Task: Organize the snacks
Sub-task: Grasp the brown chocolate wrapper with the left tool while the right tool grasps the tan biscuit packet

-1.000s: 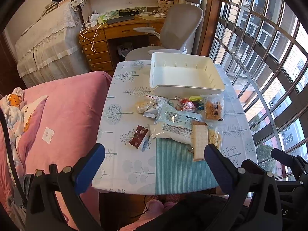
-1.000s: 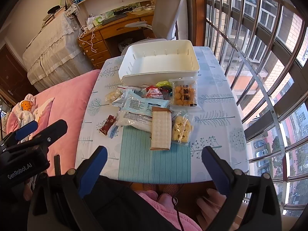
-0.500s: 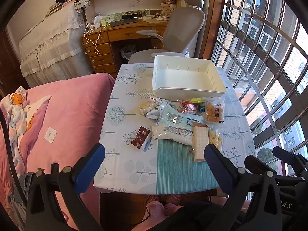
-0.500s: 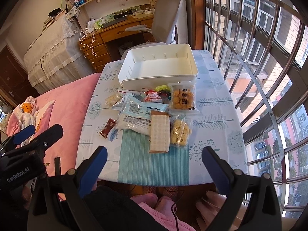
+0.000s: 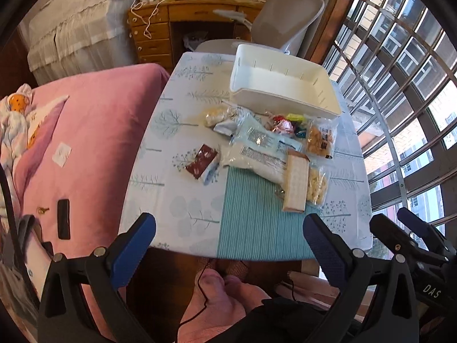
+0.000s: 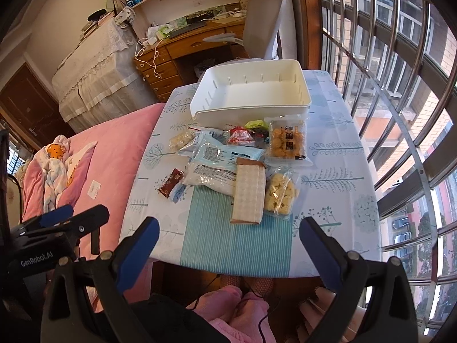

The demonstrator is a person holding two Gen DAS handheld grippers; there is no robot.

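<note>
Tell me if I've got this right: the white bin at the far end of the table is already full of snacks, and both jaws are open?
Not quite. The white bin is empty, as the right wrist view shows; the snacks lie on the table before it. Both jaws are open.

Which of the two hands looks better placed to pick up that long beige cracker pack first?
Probably the right tool: open, and the beige cracker pack lies just ahead between its fingers. From the left tool, also open, the pack sits off to the right.

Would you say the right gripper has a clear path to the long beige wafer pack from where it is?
Probably yes: the right gripper is open, and the wafer pack lies uncovered on top of the pile.
</note>
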